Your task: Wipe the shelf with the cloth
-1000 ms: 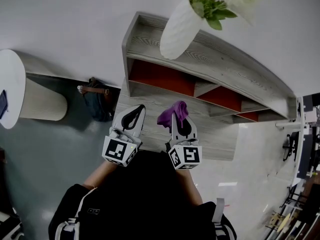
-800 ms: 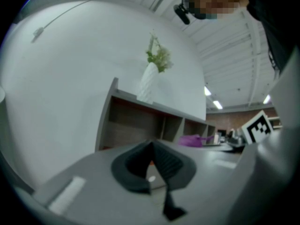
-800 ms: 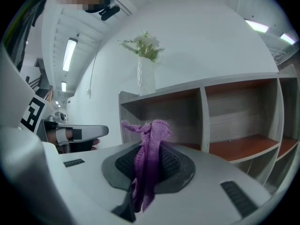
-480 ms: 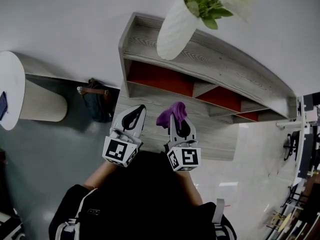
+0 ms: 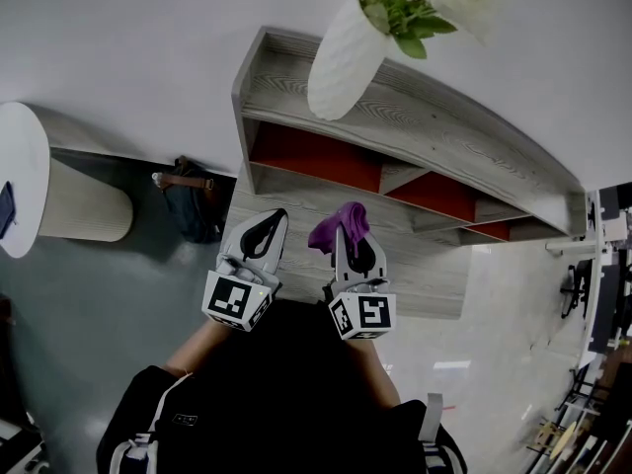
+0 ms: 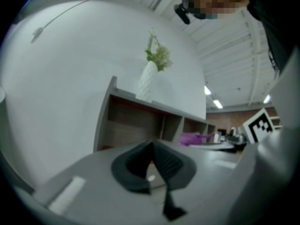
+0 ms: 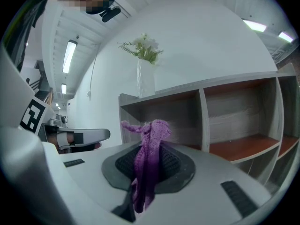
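Observation:
A grey wooden shelf [image 5: 434, 126] with red-brown compartment floors stands against the white wall. My right gripper [image 5: 346, 233] is shut on a purple cloth [image 5: 339, 224], which sticks out past its tips; in the right gripper view the cloth [image 7: 149, 153] hangs pinched between the black pads, with the shelf [image 7: 225, 121] just beyond. My left gripper [image 5: 267, 217] hovers beside it to the left, shut with nothing held, its pads [image 6: 161, 161] meeting. Both grippers sit in front of the shelf's lower left part.
A white vase [image 5: 344, 57] with flowers stands on the shelf's top board near its left end. A dark bag [image 5: 190, 196] lies on the floor left of the shelf. A round white table [image 5: 25, 176] is at far left.
The view has shifted slightly; the right gripper with the cloth has edged a little left. Otherwise both grippers hold their places.

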Demonstrator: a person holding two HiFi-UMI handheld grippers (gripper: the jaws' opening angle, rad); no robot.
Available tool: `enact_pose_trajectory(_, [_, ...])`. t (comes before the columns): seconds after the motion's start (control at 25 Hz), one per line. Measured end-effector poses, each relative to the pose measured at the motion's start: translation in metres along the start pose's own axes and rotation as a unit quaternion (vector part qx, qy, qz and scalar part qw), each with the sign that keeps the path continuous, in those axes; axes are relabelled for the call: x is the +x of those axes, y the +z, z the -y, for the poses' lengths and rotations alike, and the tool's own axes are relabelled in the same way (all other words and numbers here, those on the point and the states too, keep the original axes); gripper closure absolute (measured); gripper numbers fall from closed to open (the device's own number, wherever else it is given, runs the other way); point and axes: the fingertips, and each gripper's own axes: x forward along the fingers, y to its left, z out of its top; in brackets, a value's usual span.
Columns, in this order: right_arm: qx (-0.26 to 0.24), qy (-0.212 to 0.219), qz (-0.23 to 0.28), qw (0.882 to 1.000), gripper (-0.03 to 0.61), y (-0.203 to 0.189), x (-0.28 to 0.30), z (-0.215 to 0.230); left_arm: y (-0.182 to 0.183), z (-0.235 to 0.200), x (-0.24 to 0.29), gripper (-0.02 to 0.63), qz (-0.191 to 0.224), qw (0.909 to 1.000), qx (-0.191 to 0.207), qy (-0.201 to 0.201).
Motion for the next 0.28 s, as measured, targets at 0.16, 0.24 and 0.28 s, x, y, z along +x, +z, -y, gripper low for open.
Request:
enact_pose_trajectory(0.16, [0.003,0.0,0.004,1.0,0.529,0.0008,-0.0004,0.001,-0.0005,0.0003,0.0005,0.611,-0.001,1.0,0.0,0.0])
enact_pose_trajectory(0.24, [0.001,0.002,0.004,1.0,0.529,0.0007,-0.0004,0.0009,-0.0008,0.0008,0.0008,0.611,-0.002,1.0,0.001,-0.001])
enact_pose_trajectory(0.28, [-0.001,0.003,0.004,1.0,0.529,0.0006,-0.0004,0.0008,-0.0008,0.001,0.0009,0.611,-0.002,1.0,0.002,-0.001])
